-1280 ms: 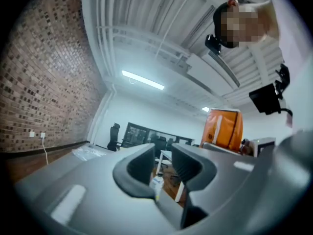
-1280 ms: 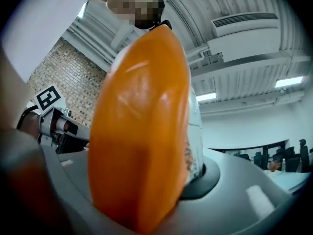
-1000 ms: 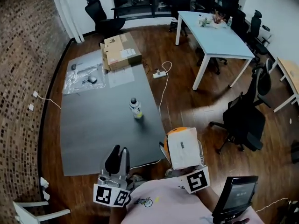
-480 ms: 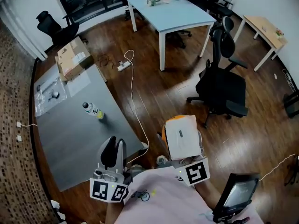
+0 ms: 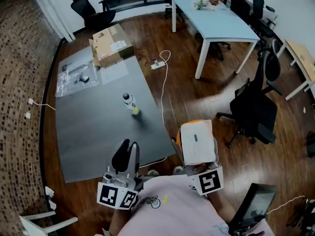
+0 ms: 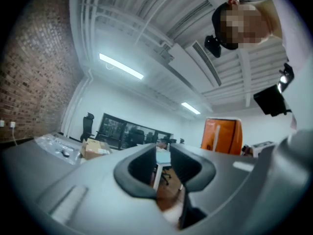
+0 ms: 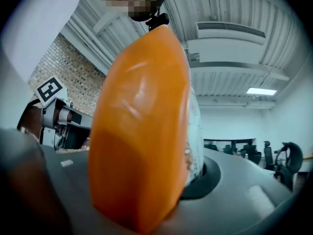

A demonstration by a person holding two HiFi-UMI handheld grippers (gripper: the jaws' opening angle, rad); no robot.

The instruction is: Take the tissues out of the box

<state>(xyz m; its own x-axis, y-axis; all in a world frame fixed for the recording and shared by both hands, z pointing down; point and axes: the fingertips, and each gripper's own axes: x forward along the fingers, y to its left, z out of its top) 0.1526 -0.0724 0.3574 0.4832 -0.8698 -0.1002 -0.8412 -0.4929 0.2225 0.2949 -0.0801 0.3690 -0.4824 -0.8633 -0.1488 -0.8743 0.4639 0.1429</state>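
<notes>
The orange tissue box with a white top sits upright in my right gripper, low in the head view and close to the person's body. The same tissue box fills the right gripper view, clamped between the jaws of the right gripper. I see no tissue sticking out. My left gripper is held beside it over the near edge of the grey table. Nothing sits in the left gripper, whose jaws stand a narrow gap apart.
On the grey table stand a small bottle, a cardboard box and a clear plastic bag. A white cable runs over the wooden floor. A white table, black office chairs and a monitor are on the right.
The head view has swung, so the room has shifted across the picture. Both grippers and the tissue box keep about the same place near the body.
</notes>
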